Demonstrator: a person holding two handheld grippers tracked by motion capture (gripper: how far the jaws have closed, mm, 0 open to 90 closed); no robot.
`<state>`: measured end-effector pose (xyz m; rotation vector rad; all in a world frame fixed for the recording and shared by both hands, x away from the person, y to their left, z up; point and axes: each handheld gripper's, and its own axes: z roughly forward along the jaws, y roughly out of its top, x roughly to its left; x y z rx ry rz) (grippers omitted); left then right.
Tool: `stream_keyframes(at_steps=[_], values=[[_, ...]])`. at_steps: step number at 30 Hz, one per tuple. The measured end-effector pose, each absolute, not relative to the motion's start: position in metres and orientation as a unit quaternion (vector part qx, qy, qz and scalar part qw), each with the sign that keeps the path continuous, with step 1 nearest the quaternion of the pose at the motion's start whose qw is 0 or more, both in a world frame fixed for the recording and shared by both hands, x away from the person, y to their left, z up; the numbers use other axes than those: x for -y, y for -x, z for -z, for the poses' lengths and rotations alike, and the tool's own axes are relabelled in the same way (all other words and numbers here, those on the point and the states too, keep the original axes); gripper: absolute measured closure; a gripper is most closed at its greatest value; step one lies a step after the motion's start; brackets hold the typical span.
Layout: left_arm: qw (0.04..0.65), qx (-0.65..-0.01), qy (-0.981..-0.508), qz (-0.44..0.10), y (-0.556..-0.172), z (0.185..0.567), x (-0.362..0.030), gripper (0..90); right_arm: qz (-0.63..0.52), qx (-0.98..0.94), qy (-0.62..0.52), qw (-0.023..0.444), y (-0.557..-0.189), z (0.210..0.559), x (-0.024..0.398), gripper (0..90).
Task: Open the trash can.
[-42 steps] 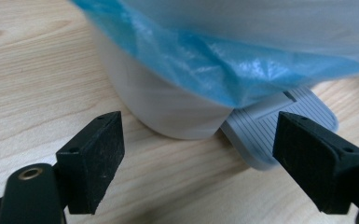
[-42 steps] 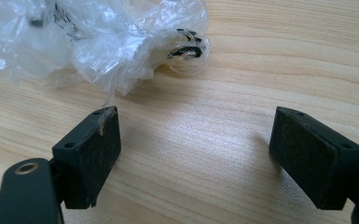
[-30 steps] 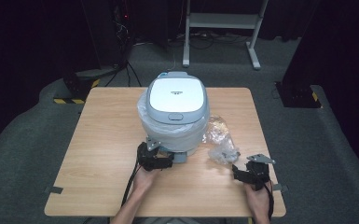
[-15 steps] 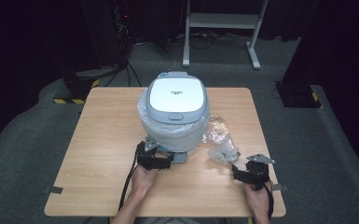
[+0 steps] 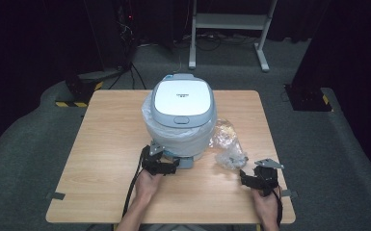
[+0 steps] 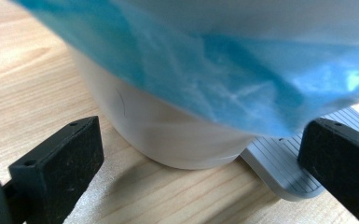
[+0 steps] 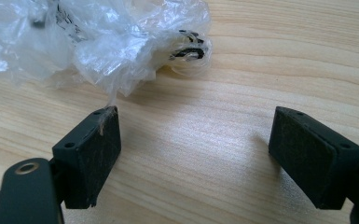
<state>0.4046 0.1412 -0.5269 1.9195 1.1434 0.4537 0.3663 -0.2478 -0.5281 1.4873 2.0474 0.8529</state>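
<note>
While one white lidded pedal bin (image 5: pixel 180 118) lined with a blue plastic bag (image 6: pixel 224 70) is set mid-table, its base is flanked by the left gripper (image 5: pixel 166 165), jaws apart. One crumpled clear plastic wrapper (image 5: pixel 227 144) is seen just beside it; the right gripper (image 5: pixel 254 179) is held wide open near the front edge of the wooden table (image 5: pixel 101 159), bare wood around.

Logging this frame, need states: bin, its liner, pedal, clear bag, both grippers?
Bin: upright on the table, lid shut.
Liner: blue, draped over the bin's rim under the lid.
Pedal: flat on the table, unpressed.
Clear bag: crumpled, lying beside the bin.
Left gripper: open, jaws either side of the bin's base.
Right gripper: open, empty, near the bag.
</note>
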Motion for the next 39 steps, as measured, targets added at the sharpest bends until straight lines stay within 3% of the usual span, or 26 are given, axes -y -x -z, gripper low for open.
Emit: stream_keyframes(at_steps=[14,20,29,39], values=[[0.387,-0.454,-0.783,-0.177,-0.407,0.528,-0.136,0.5,-0.312,-0.755,-0.53,0.228,-0.368,0.528,0.244,15.0],[0.373,-0.443,-0.786,-0.217,-0.402,0.528,-0.13,0.7,-0.326,-0.752,-0.529,0.219,-0.361,0.526,0.245,15.2],[0.378,-0.458,-0.789,-0.157,-0.411,0.529,-0.137,0.6,-0.378,-0.748,-0.502,0.213,-0.341,0.508,0.244,15.2],[0.381,-0.461,-0.787,-0.151,-0.413,0.53,-0.138,0.6,-0.406,-0.767,-0.452,0.209,-0.354,0.484,0.22,17.2]])
